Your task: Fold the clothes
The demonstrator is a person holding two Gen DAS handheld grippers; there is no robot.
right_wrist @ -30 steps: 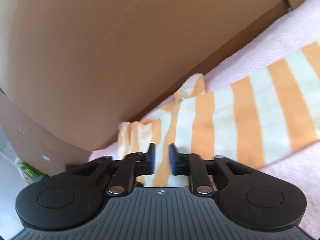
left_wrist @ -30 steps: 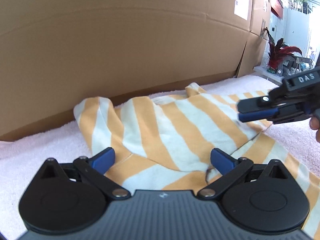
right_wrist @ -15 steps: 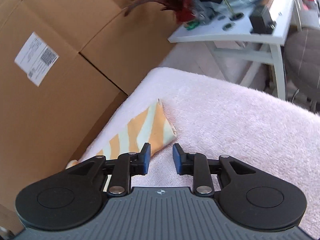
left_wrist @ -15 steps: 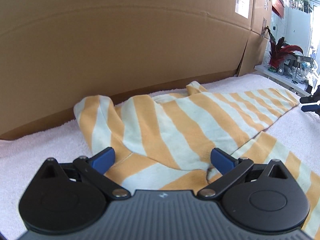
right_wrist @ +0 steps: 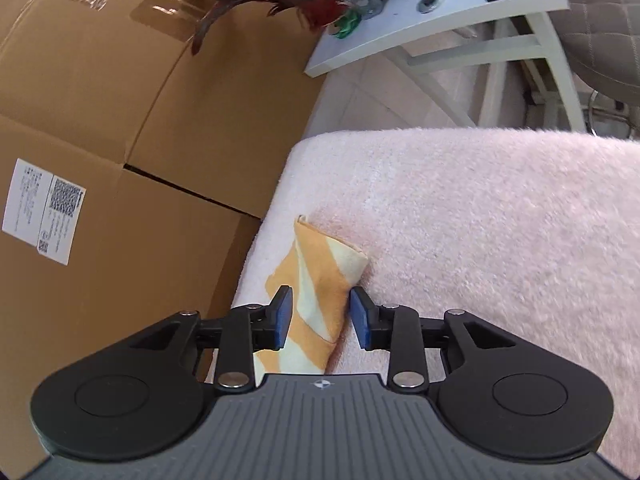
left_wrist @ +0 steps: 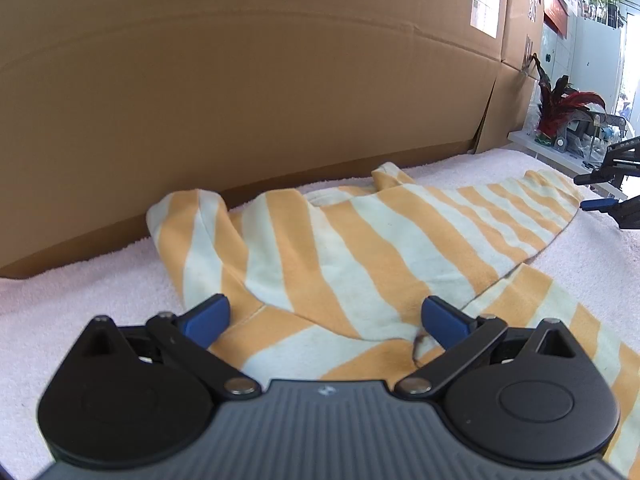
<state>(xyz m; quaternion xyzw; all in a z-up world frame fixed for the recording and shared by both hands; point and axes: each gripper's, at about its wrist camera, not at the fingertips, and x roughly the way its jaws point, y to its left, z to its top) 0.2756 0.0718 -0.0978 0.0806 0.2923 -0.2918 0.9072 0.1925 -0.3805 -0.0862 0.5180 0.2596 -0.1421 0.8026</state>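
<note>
Labels in view, none readable

A white shipping label (right_wrist: 43,211) sits on the left face of the cardboard box (right_wrist: 120,128); it carries a square code block, small code marks below it and rows of fine print, all too small to read. In the left wrist view a white label (left_wrist: 485,2) sits high on the far right of the box, its print blurred. A red sign (left_wrist: 555,12) hangs at far right, its lettering illegible. Each gripper body bears a small round emblem without letters.
</note>
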